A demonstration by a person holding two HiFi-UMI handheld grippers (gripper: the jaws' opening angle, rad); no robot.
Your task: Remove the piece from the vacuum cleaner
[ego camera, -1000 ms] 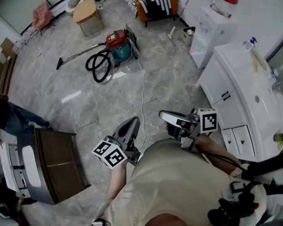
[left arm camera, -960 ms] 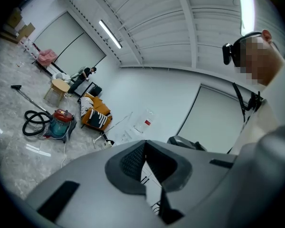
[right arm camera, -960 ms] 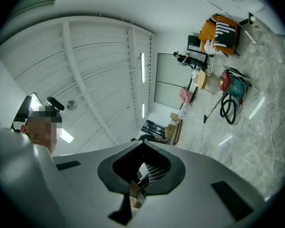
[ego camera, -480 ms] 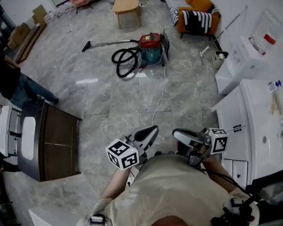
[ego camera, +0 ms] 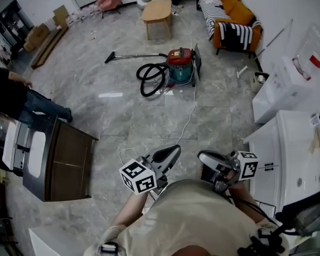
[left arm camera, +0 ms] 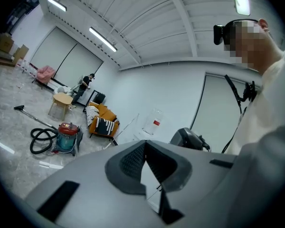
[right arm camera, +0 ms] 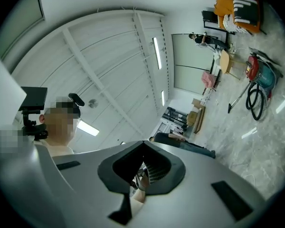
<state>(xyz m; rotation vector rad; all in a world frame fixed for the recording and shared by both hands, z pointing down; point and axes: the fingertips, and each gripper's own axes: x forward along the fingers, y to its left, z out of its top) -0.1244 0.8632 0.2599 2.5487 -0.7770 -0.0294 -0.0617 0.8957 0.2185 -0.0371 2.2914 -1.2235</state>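
The vacuum cleaner (ego camera: pixel 181 65), a red-topped teal canister, stands on the marble floor several steps ahead. Its black hose (ego camera: pixel 151 79) lies coiled at its left, and the metal wand (ego camera: pixel 134 55) with its floor nozzle stretches further left. Both grippers are held near my chest, far from it. My left gripper (ego camera: pixel 175 149) points toward the vacuum with its jaws together and nothing between them. My right gripper (ego camera: pixel 201 157) is likewise shut and empty. The left gripper view shows the vacuum (left arm camera: pixel 66 136) small at the left; the right gripper view shows it (right arm camera: pixel 260 75) at the far right.
A white cord (ego camera: pixel 189 119) runs across the floor from the vacuum toward me. A dark cabinet (ego camera: pixel 64 161) and a person (ego camera: pixel 21 97) are at the left. White counters (ego camera: pixel 296 143) line the right. A wooden table (ego camera: pixel 157 12) and orange sofa (ego camera: pixel 232 17) stand beyond.
The head view has swung, so the vacuum now sits right of where it was and nearer the picture's centre. Both grippers moved along with my body and stayed shut.
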